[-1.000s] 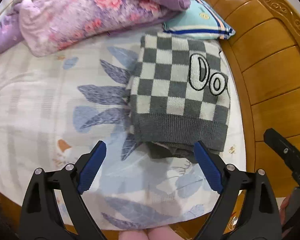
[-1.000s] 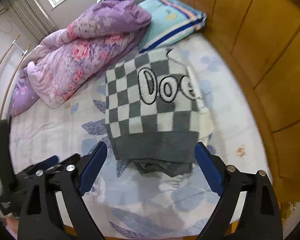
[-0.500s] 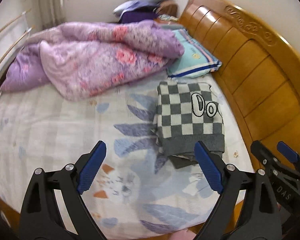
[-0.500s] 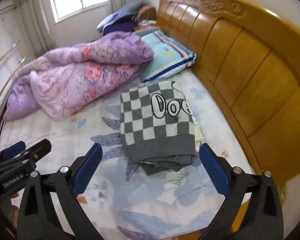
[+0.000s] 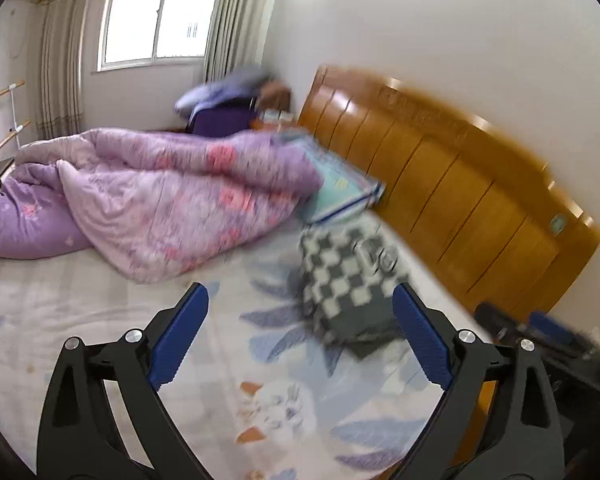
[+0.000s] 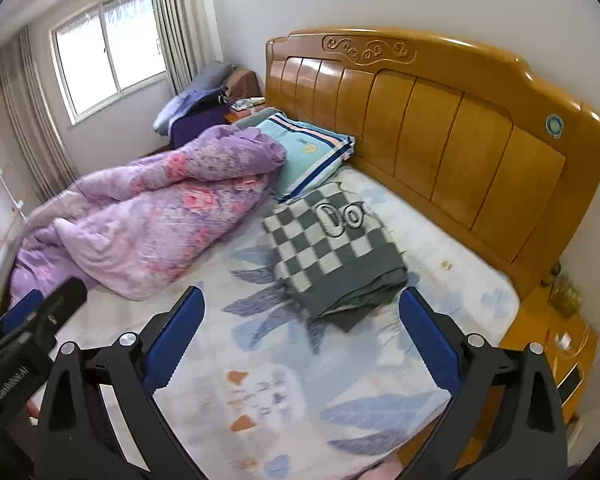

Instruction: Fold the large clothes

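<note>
Both tools raised above the foot end of the bed [image 6: 452, 240], angled downward toward the mattress. Left gripper [image 5: 300, 332] spread wide, blue pads [image 5: 178, 336] well apart, nothing between them, only printed sheet underneath. Right gripper [image 6: 300, 336] likewise released, jaws at full spread, empty, pads [image 6: 428, 340] clear of any cloth. Seen from the right wrist view, the left gripper at the lower left edge, its fingers pointing toward the duvet side; seen from the left wrist view, the right gripper's [image 5: 540, 328] tips blurred at the lower right, near the bed's corner by the headboard.

Checked sweater [image 6: 332, 248] folded into a compact stack, lying flat on the sheet close to the headboard [image 6: 440, 120] edge of the bed, grey hem toward the cameras, lettering on top, darker layers showing beneath the hem. Touching neither gripper; well apart from both. Striped turquoise pillow [image 6: 312, 152] just behind it against the headboard, purple floral duvet [image 6: 160, 216] heaped along the far side toward the window [image 6: 112, 48]. Wooden nightstand [image 6: 552, 332] beside the bed's right corner. Left view smeared; fine detail there unreadable.
</note>
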A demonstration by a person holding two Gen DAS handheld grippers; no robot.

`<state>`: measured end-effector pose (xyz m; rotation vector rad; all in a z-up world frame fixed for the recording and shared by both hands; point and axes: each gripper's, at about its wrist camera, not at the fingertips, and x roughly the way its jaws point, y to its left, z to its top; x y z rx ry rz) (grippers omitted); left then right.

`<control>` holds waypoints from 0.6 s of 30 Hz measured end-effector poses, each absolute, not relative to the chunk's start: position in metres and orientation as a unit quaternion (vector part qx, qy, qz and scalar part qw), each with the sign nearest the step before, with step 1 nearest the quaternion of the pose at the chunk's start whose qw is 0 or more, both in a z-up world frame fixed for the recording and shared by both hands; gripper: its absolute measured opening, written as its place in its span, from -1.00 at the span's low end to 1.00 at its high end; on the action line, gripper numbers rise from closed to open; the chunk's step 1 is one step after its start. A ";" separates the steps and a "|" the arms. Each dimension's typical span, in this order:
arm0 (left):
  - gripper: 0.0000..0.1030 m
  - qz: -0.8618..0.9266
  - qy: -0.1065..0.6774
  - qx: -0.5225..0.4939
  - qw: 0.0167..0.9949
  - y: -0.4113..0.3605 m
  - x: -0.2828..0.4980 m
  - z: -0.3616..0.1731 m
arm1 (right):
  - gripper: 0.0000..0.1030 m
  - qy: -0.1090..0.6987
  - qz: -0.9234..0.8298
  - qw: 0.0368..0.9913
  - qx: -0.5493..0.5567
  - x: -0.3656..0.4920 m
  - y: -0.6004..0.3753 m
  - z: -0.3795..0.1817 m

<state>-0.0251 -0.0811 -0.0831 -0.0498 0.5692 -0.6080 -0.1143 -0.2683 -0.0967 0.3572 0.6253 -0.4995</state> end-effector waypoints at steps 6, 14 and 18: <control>0.84 -0.283 0.223 0.001 0.933 -0.050 -0.055 -0.077 | 0.84 0.286 -0.239 0.914 0.161 -0.127 -0.237 -0.091; 0.84 -0.239 0.267 -0.040 0.933 -0.030 -0.063 -0.094 | 0.84 0.284 -0.219 0.927 0.108 -0.138 -0.208 -0.105; 0.84 -0.216 0.297 0.007 0.930 -0.038 -0.066 -0.103 | 0.84 0.287 -0.214 0.928 0.099 -0.134 -0.212 -0.106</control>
